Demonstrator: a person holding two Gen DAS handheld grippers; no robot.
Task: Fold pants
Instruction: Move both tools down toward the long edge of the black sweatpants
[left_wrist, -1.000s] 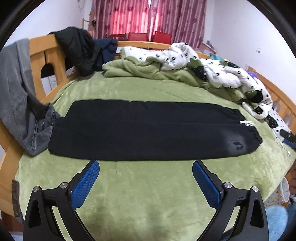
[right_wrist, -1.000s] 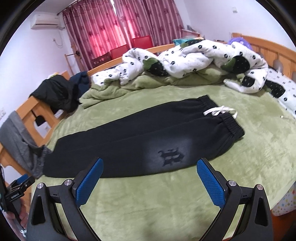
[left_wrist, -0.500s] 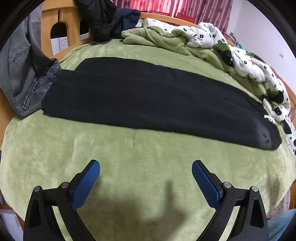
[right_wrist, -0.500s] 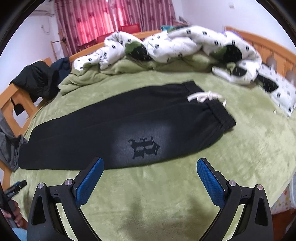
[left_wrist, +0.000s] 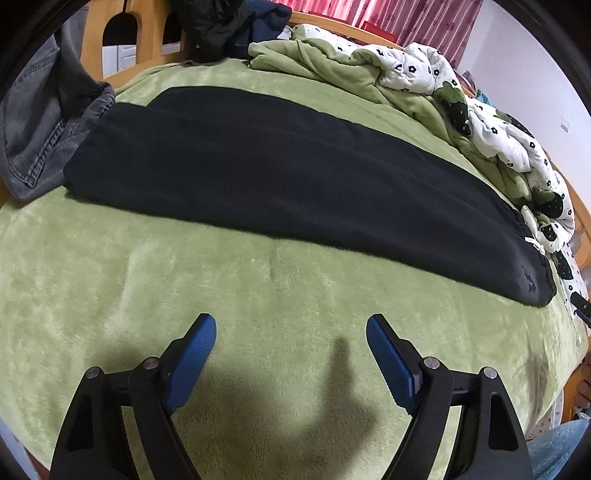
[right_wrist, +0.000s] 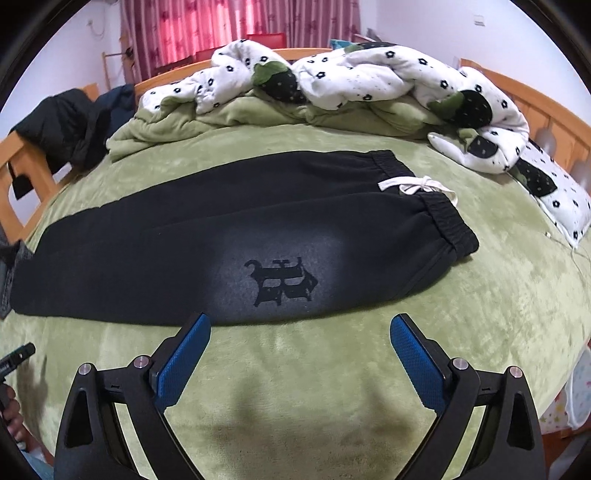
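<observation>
Black sweatpants (left_wrist: 280, 177) lie flat on the green blanket (left_wrist: 184, 295), folded lengthwise, cuffs at the left and waistband at the right. In the right wrist view the pants (right_wrist: 184, 236) show a faded patch with a black logo (right_wrist: 282, 282) and a white drawstring (right_wrist: 417, 186) at the waistband. My left gripper (left_wrist: 291, 328) is open and empty above the blanket, short of the pants' near edge. My right gripper (right_wrist: 299, 328) is open and empty, its left fingertip at the pants' near edge below the logo.
A rumpled white patterned duvet (right_wrist: 369, 77) and a green blanket pile (left_wrist: 332, 62) lie at the far side of the bed. Grey jeans (left_wrist: 37, 125) and dark clothes (left_wrist: 221, 26) hang on the wooden bed frame (right_wrist: 22, 166) at the left.
Both grippers have moved lower and closer to the bed and the pants. The left gripper's jaws stand slightly narrower than before. The pants have not moved.
</observation>
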